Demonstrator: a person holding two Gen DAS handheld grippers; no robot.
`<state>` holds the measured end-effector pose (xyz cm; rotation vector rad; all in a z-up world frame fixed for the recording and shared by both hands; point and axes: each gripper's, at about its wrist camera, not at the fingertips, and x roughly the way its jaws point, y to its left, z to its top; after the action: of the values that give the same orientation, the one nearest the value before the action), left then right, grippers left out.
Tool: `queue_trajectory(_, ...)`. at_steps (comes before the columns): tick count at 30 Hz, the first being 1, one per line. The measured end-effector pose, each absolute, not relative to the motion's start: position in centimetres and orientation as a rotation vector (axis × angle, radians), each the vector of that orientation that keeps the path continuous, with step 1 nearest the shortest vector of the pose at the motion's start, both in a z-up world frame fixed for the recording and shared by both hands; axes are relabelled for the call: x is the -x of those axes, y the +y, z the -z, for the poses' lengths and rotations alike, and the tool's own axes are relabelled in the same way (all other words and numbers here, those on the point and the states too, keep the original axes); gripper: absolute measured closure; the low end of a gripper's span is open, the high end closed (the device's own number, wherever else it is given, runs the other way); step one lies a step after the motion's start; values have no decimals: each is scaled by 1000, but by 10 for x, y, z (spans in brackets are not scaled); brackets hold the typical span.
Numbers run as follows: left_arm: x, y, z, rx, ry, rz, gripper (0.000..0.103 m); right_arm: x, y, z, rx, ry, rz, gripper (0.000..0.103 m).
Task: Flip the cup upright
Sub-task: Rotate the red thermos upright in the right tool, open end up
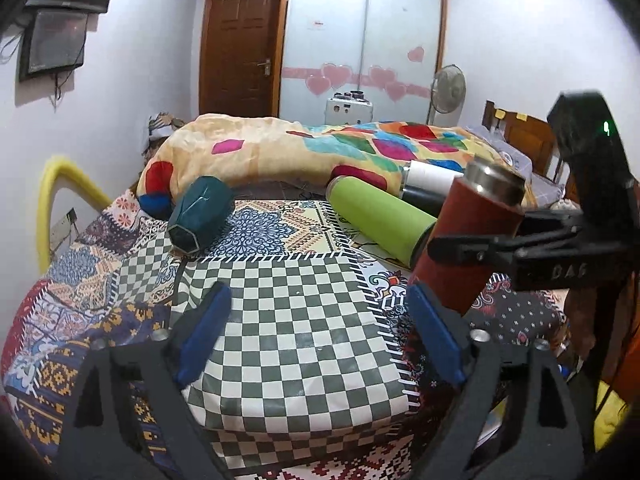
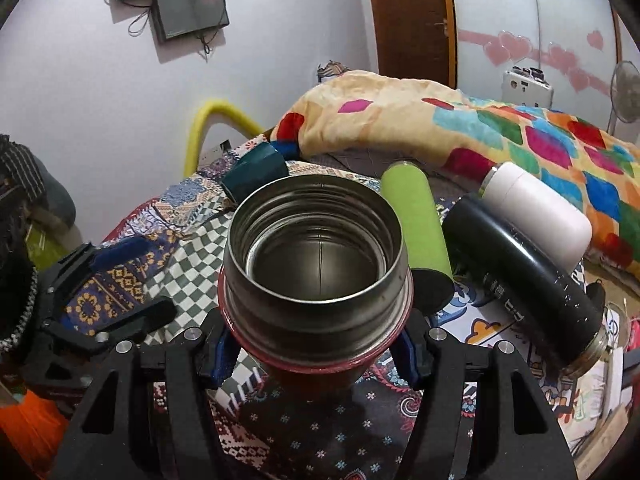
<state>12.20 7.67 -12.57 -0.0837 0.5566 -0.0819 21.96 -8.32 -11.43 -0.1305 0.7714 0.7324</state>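
The letters "DAG" are moulded in the black body of the right claw (image 1: 472, 250), read in the left wrist view; white print runs along the black flask (image 2: 520, 276) but is too small to read. Five drink vessels show: one red cup (image 2: 316, 280), one green flask (image 2: 416, 216), one black flask, one white flask (image 2: 532, 208) and one teal cup (image 2: 256, 170).

The right claw is clamped on the red cup, its blue pads (image 2: 406, 350) pressed to the cup's sides below the steel neck. The cup stands nearly upright over the bed (image 1: 296, 320), mouth up, and its steel inside holds nothing (the bottom shows bare).

Beyond that claw the green flask lies on its side; to its right lie the black and white flasks, touching each other. The teal cup lies on its side further off, ahead and to the left, against the blanket (image 2: 400, 120).

The left claw (image 1: 320, 332) hangs with its fingers apart over the checked patch, holding nothing, the red cup just beside its right finger.
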Motion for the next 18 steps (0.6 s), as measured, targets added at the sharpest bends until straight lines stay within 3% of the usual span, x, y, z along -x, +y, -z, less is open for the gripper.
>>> queue_trajectory(18,-119,97,128,167,540,42,6,-209,-73,137,182,748,-724,41)
